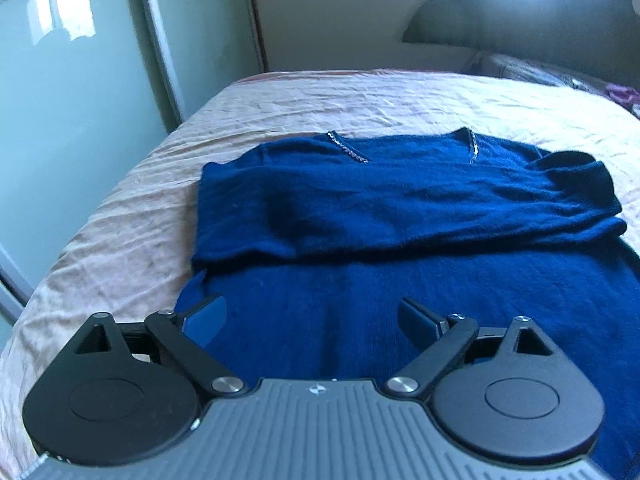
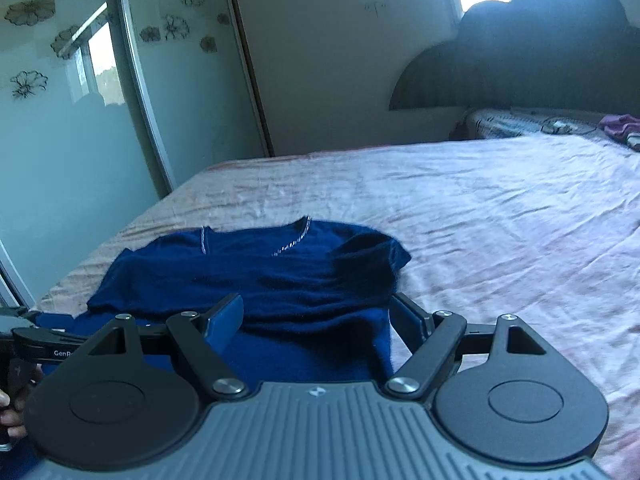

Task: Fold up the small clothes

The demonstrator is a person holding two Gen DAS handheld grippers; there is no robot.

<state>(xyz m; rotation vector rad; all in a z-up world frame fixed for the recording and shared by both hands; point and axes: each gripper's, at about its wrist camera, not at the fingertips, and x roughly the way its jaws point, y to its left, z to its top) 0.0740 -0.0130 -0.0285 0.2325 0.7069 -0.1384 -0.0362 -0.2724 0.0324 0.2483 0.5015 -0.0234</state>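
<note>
on the bed (image 2: 500,208), bare sheet is stretching rightward; the blue sweater (image 1: 360,216) is lying beneath both spread, empty grippers (image 1: 312,316) (image 2: 318,316).

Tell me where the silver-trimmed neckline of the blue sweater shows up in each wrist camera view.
Left wrist view: the neckline trim sits at the sweater's far edge, just above picture centre.
Right wrist view: the neckline trim lies left of centre, around mid-height, beyond the open right gripper.
Shared landmark: the dark arched headboard, upper right in both.
</note>
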